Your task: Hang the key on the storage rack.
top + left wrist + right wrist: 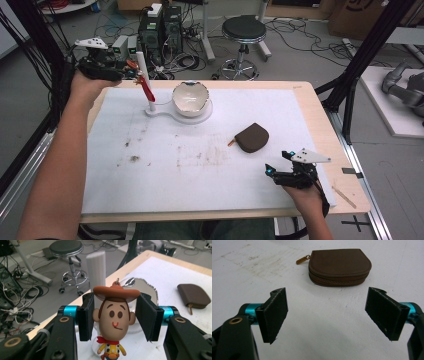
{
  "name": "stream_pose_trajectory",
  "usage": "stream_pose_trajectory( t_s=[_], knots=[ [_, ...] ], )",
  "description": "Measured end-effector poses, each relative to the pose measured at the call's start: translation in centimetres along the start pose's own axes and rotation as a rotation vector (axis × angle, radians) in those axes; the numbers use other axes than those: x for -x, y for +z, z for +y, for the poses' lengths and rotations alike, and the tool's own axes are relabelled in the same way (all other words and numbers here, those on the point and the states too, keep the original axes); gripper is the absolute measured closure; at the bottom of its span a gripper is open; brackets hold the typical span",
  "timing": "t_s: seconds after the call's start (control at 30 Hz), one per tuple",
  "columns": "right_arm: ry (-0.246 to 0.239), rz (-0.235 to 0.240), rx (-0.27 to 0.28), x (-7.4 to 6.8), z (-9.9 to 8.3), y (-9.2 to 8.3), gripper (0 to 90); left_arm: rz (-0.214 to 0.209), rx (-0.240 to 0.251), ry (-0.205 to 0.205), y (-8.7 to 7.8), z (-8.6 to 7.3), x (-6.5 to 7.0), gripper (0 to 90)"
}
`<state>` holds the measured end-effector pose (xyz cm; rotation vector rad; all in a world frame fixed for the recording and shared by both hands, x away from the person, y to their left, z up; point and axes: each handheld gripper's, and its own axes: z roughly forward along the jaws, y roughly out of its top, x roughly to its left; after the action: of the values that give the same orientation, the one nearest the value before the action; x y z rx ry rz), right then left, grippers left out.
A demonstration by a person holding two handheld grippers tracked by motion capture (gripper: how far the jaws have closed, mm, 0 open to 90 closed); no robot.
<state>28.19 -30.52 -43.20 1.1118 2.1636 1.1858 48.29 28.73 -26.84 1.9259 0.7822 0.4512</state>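
A small cowboy figure (113, 315) with a brown hat and a metal loop on top hangs between the jaws of my left gripper (115, 315), whose pads press on both sides of its head. In the high view that gripper (131, 70) is at the table's far left corner, beside a white post (144, 75) with a red strip on it. The post stands on a white base that also carries a scalloped white bowl (190, 96). My right gripper (276, 168) rests open near the front right. A brown zip pouch (339, 265) lies just beyond its jaws.
A white mat (165, 185) with brownish stains covers the wooden table. A thin wooden stick (344, 195) lies at the table's right edge. Beyond the table are a black stool (243, 30), computer cases (160, 30) and cables on the floor. Black frame bars stand left and right.
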Motion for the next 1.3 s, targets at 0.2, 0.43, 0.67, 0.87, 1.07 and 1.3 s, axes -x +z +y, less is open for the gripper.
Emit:
stream_pose_trajectory(
  t_s=[0.2,0.43,0.67,0.87,1.07,1.3],
  knots=[
    [-0.004,-0.001,-0.001,0.0,0.0,0.1,18.5,0.013,0.014,-0.024,0.2,-0.6,-0.1,44.8],
    [-0.002,0.002,0.0,-0.1,0.1,0.1,18.5,0.006,0.035,-0.028,-0.3,-0.9,0.5,37.8],
    [-0.011,0.008,0.008,-0.2,0.3,0.1,18.5,-0.027,0.054,-0.029,-0.6,-2.1,1.8,37.1],
    [-0.013,0.016,0.015,-0.1,0.4,0.2,18.5,-0.072,0.047,-0.037,-0.4,-3.7,3.9,33.9],
    [-0.015,0.025,0.036,0.1,0.6,-0.1,18.5,-0.124,0.046,-0.04,-0.2,-5.2,6.7,33.1],
    [-0.003,0.032,0.046,0.5,0.5,-0.1,18.5,-0.169,0.061,-0.038,0.1,-7.3,9.9,30.7]
  ],
)
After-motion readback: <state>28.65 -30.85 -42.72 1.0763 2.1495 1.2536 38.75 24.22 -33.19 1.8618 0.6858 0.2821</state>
